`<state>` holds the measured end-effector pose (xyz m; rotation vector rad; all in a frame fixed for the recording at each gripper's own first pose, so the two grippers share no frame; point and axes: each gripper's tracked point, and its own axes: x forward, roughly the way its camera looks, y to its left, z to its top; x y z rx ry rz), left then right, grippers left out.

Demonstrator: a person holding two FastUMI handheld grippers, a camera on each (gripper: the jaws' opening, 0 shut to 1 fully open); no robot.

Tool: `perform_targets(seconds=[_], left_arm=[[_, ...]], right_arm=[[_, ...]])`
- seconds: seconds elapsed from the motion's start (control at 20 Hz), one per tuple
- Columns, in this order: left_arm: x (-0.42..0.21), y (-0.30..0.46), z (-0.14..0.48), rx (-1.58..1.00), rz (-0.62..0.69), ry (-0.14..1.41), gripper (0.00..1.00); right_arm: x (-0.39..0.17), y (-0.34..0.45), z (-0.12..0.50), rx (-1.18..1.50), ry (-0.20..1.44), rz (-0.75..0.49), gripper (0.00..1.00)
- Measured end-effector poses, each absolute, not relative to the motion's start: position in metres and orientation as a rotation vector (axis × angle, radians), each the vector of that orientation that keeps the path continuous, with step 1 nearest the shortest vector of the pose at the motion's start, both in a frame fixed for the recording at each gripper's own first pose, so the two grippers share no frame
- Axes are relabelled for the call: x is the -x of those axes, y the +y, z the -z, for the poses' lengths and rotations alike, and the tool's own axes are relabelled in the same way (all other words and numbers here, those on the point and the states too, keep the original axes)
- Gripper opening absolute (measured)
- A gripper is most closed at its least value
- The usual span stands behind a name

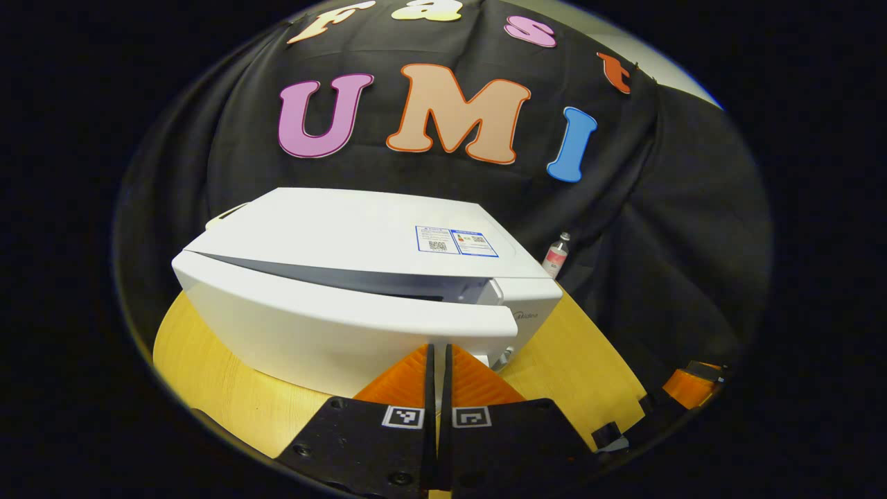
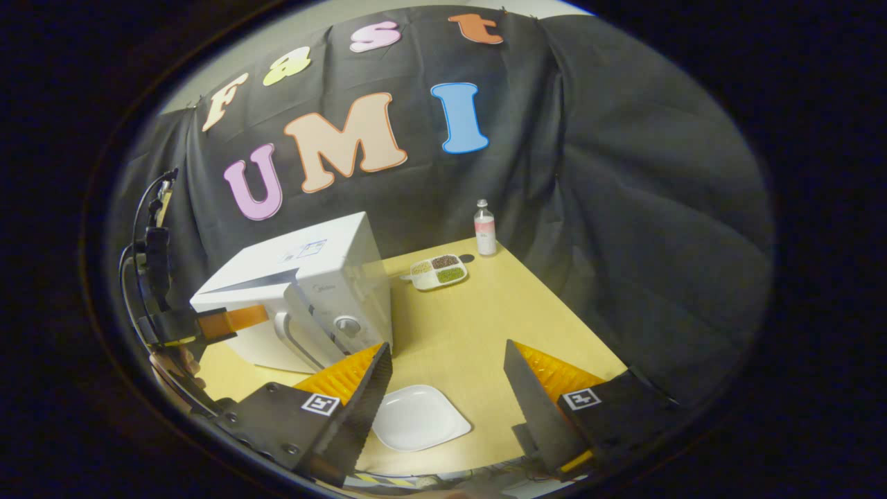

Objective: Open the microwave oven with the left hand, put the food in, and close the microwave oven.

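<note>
Microwave oven [image 1: 360, 291] stands on a wooden bench [image 1: 222, 388], its white door swung slightly ajar so that a dark gap shows along the top edge, as seen in the left gripper view. Left gripper [image 1: 438, 374] sits at 6 o'clock in that view, its jaws closed together with nothing between them, their tips close against the door's front near the right end. A small bottle [image 1: 556, 255] with a pink label stands at 2 o'clock from the oven, just before the black cloth wall. In the right gripper view, the right gripper [image 2: 447, 374] hovers with jaws wide open and empty above a white plate [image 2: 419, 418] that lies on the bench at 6 o'clock. The microwave oven [image 2: 326, 277] sits at 9 o'clock in this view, its curved handle [image 2: 294, 339] and round dial [image 2: 346, 326] facing the camera. The left gripper [image 2: 229, 320] reaches in from the 9 o'clock edge, its tip at the door's front. A divided tray of food [image 2: 438, 272], holding brown and green portions, rests at 12 o'clock, beyond the plate and just right of the oven, with the bottle [image 2: 484, 237] near it.
</note>
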<state>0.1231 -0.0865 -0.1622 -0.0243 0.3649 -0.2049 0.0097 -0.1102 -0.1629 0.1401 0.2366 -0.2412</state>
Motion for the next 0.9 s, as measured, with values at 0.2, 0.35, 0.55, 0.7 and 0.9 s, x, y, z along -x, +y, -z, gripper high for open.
perform_targets(seconds=[0.2,0.35,0.55,0.7,0.9], left_arm=[[-0.132,-0.091,0.164,0.042,0.184,0.368,0.01],[-0.136,-0.093,0.157,0.018,0.178,0.344,0.01],[-0.142,-0.097,0.159,-0.012,0.177,0.341,0.00],[-0.144,-0.098,0.166,0.009,0.180,0.356,0.00],[-0.147,-0.098,0.162,0.053,0.192,0.335,0.00]], right_arm=[[-0.013,-0.113,0.162,-0.142,0.232,0.246,1.00],[-0.015,-0.114,0.162,-0.139,0.233,0.248,0.92],[-0.020,-0.114,0.163,-0.137,0.236,0.248,1.00],[-0.022,-0.113,0.162,-0.128,0.238,0.246,1.00],[-0.028,-0.110,0.161,-0.113,0.238,0.239,0.92]])
